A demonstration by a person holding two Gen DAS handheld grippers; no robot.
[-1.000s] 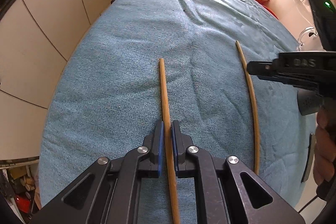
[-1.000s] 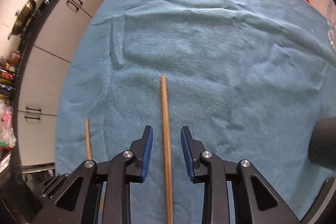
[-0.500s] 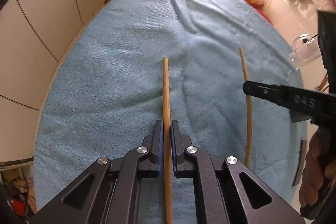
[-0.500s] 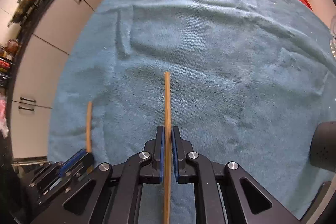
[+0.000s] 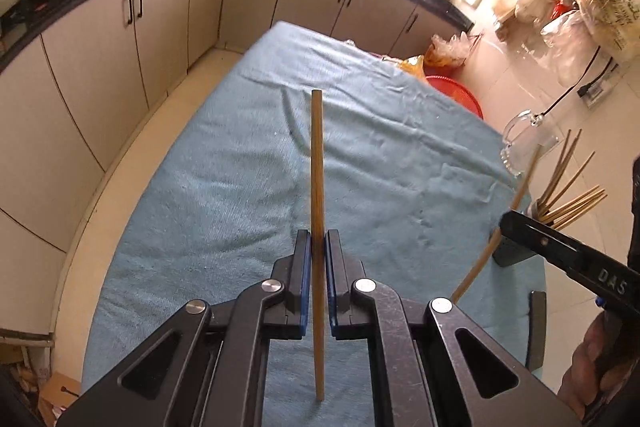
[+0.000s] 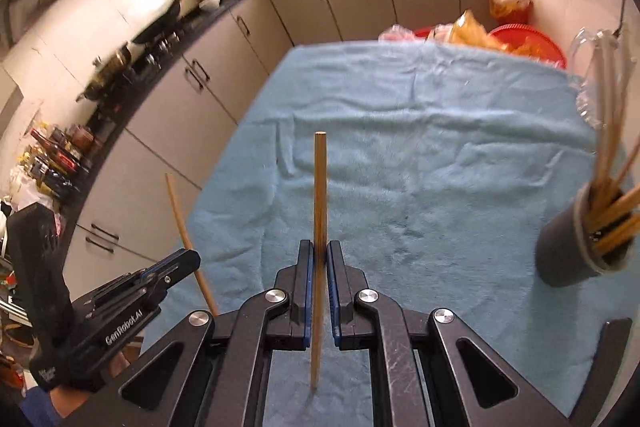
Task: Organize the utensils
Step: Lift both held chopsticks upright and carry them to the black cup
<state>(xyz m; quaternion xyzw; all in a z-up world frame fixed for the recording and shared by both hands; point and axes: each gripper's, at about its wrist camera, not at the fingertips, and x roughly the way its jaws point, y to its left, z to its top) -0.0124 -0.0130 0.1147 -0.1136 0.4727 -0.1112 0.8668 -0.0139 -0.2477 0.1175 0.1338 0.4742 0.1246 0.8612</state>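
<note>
My left gripper (image 5: 318, 243) is shut on a wooden chopstick (image 5: 317, 163), held off the blue towel (image 5: 240, 187) and pointing away. In the right wrist view my right gripper (image 6: 320, 255) is shut on a second chopstick (image 6: 319, 187), also raised above the towel (image 6: 420, 167). Each gripper shows in the other's view: the right gripper (image 5: 504, 223) at the right edge with its chopstick (image 5: 486, 255), the left gripper (image 6: 192, 259) at the lower left with its chopstick (image 6: 180, 215). A dark grey utensil holder (image 6: 576, 247) with several chopsticks stands at the right.
A clear glass mug (image 5: 524, 139) stands behind the holder (image 5: 516, 251) at the towel's right edge. A red basin (image 6: 528, 43) and plastic bags lie beyond the far edge. Kitchen cabinets (image 5: 120, 47) run along the left. A dark flat object (image 5: 536, 327) lies near the right edge.
Both grippers have risen and tilted up, lifting their chopsticks off the towel. The right gripper went from open around its chopstick to shut on it.
</note>
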